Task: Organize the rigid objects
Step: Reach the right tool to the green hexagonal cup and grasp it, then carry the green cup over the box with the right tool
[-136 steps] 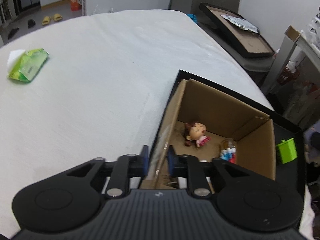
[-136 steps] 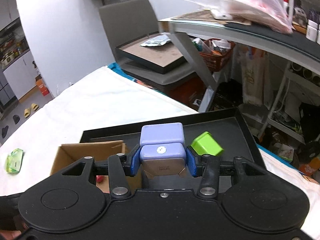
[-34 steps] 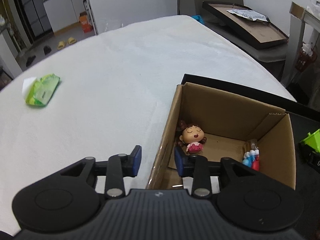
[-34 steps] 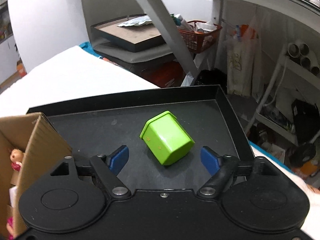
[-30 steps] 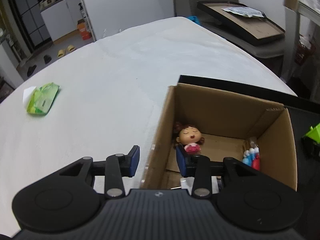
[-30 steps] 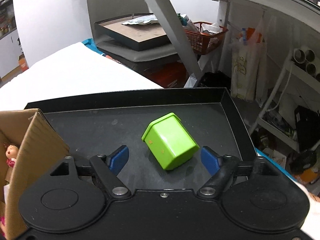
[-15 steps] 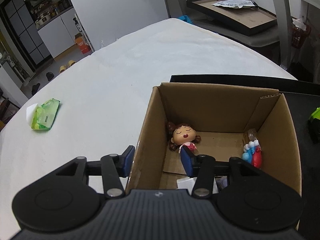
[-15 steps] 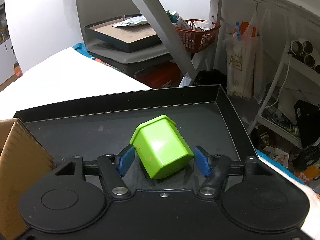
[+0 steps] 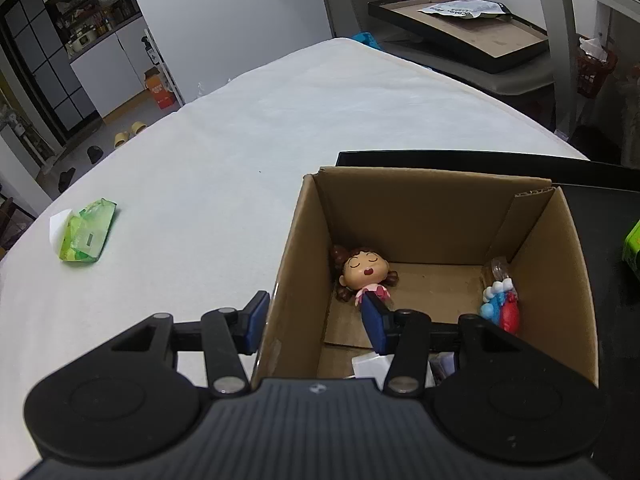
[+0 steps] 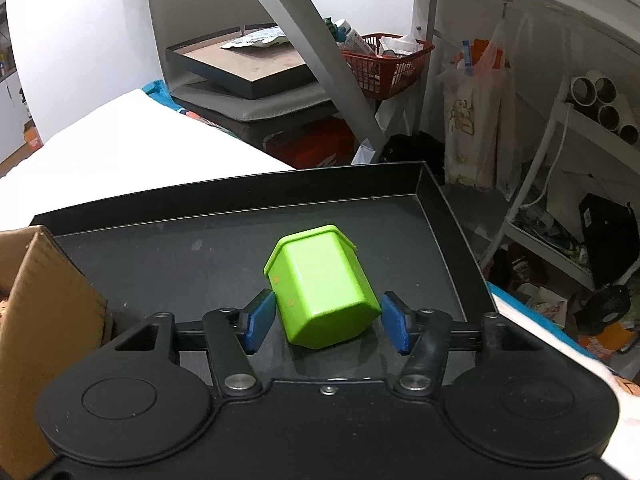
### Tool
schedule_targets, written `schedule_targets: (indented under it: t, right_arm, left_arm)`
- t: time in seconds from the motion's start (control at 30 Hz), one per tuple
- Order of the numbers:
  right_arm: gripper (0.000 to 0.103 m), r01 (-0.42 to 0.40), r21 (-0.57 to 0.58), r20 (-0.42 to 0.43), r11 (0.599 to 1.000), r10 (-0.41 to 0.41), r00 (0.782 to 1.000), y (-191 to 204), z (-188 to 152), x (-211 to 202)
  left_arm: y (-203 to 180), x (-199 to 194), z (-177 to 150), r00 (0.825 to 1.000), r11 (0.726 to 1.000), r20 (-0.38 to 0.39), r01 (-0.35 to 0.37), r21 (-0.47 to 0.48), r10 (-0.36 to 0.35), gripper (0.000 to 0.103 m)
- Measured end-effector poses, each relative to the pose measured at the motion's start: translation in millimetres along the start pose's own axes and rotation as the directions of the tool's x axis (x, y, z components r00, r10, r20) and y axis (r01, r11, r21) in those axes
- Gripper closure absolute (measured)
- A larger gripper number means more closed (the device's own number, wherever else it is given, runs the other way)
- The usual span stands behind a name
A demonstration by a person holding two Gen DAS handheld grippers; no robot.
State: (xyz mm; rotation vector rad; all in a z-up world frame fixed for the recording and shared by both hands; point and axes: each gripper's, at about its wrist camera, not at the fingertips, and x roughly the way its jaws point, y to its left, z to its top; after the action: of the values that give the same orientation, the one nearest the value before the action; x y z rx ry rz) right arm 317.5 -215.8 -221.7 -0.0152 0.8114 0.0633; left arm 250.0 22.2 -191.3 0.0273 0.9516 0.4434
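The right gripper [image 10: 326, 326] is reaching low over the black tray [image 10: 434, 196]. Its 2 blue fingers [image 10: 260, 320] are spread wide, 1 on each side of the green cup [image 10: 320, 288], close but not squeezing it. The cup is lying tipped over near the middle of the tray.

The left gripper [image 9: 314, 322] is also open wide, with the left wall of the cardboard box [image 9: 436, 208] between its fingers. The box is sitting at the tray's left edge. Inside are a doll [image 9: 362, 272] and a red and blue toy [image 9: 502, 304]. A green pack [image 9: 86, 236] is lying near the table's [image 9: 240, 152] left edge.
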Motion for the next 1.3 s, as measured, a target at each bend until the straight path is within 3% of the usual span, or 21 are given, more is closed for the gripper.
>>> schedule_targets:
  t: [0.67, 1.3]
  right_arm:
    - [0.050, -0.023, -0.010, 0.068, 1.000, 0.023, 0.997, 21, 13, -61]
    - [0.050, -0.052, -0.074, 0.121, 0.996, 0.061, 0.991, 76, 36, -113]
  left_arm:
    - [22, -9, -2, 0.993, 0.990, -0.017, 0.115, -0.081, -0.117, 0.054]
    - [56, -9, -7, 0.978, 0.960, -0.024, 0.200, -0.193, -0.209, 0.059]
